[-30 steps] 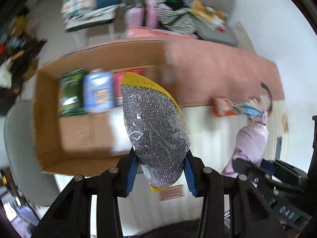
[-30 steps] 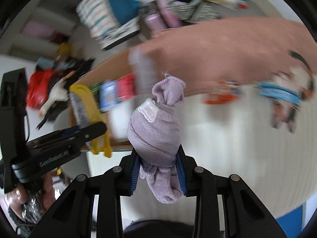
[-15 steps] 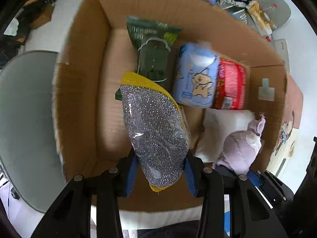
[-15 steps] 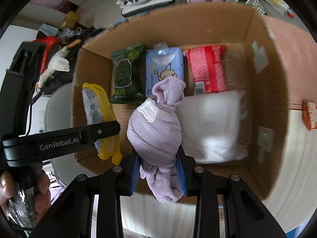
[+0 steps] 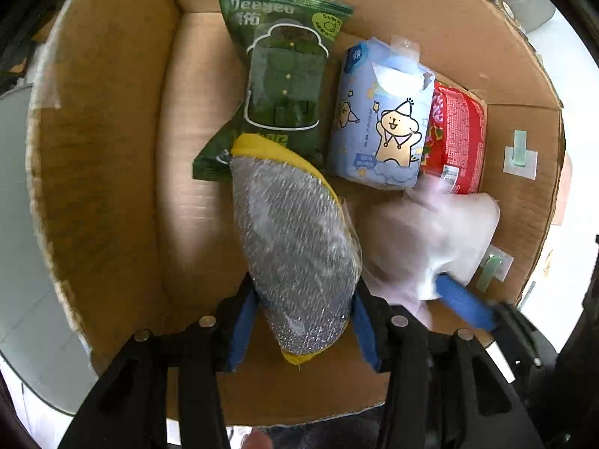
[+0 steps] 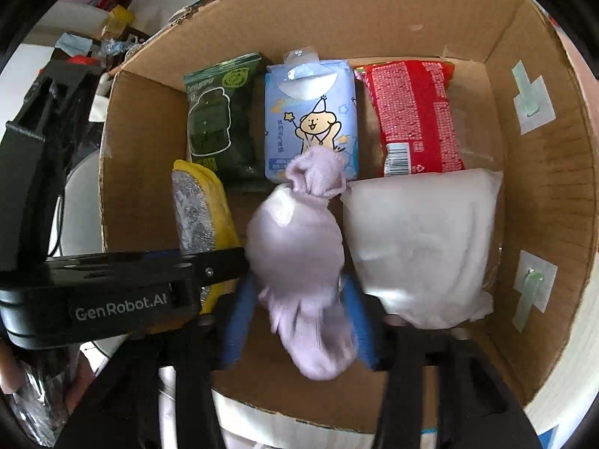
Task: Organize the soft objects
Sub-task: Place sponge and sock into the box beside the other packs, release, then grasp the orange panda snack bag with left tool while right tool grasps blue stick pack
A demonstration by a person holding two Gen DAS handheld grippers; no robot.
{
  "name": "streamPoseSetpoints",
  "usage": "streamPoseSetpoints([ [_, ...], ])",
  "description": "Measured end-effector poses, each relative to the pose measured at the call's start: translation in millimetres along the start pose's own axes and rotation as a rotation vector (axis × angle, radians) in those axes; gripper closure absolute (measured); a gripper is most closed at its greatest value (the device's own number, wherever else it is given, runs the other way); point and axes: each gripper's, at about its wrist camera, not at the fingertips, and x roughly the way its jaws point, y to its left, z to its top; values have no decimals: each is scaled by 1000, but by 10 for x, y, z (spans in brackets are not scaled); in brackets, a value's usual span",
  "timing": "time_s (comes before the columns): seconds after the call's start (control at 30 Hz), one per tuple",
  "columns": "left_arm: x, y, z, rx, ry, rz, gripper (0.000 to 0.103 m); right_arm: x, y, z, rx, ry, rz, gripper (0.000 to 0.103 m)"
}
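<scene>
Since the earlier frames both grippers have been lowered into the cardboard box [image 6: 539, 172], and their jaws have just been opening. The left gripper [image 5: 299, 321] is parted around the silver-and-yellow scouring pad [image 5: 295, 247]; whether its pads are touched cannot be told. The right gripper [image 6: 299, 318] is spread, with the lilac sock bundle [image 6: 299, 254] blurred between its jaws. "Deeyeo" is read on the green pack [image 5: 284, 78], "GenRobot.AI" on the left gripper's arm.
</scene>
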Motion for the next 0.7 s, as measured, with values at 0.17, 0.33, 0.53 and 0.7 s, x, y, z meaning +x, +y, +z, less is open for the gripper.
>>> streamPoseSetpoints([
  [0.17, -190, -44, -127, 33, -56, 62, 40, -196, 20, -23, -25, -18, -60, 28],
  [0.33, -393, -82, -313, 36, -113, 82, 39, -366, -63, -146, -34, -43, -101, 28],
  [0.53, -793, -199, -781, 39, -275, 130, 39, -817, -72, -386, -67, -123, -181, 10],
  [0.7, -1025, -181, -1162, 51, -410, 177, 39, -1203, -57, -723, -88, -202, -237, 0],
])
